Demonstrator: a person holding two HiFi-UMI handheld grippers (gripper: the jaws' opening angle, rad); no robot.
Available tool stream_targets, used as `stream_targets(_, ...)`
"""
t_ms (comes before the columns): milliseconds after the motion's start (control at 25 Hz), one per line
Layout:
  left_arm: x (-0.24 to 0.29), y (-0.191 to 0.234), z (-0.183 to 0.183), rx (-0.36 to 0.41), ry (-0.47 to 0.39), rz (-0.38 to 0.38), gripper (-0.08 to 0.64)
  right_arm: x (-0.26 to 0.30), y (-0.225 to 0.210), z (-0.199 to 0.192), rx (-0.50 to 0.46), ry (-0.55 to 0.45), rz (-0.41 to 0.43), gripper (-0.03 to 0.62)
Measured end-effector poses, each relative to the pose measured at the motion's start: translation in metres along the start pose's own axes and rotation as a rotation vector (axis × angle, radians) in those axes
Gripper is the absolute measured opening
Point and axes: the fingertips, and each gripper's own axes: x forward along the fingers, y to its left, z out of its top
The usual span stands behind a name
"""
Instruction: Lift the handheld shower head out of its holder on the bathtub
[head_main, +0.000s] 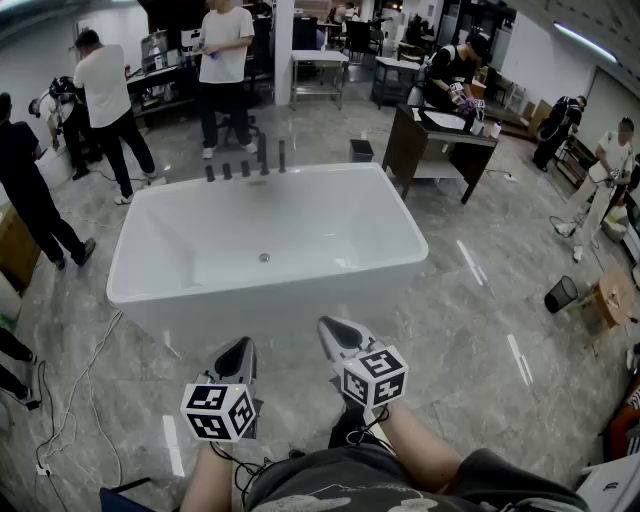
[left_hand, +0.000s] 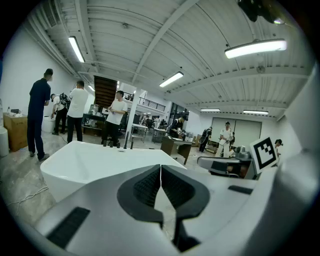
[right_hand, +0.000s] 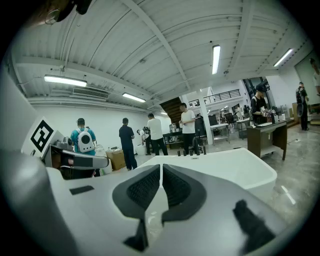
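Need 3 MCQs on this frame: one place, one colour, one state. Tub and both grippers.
1. Where on the tub do the black fittings stand? A near rim; B far rim; C right rim.
2. Tub colour? A white; B black; C blue.
3. Left gripper and right gripper: the fingers are A both shut, empty; B both open; C shut on a fitting.

Answers: B, in the head view they line the rim farthest from the grippers. A, the tub is white inside and out. A, each gripper view shows the fingers meeting with nothing between them.
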Motion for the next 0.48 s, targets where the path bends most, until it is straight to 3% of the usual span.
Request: stream_targets(480,-0.0031,-0.0032,-0.0061,0.010,0.003,-0.007,0.017,-0.0010,0.0006,-0.0102,0.004,0.016,0.000,0.032)
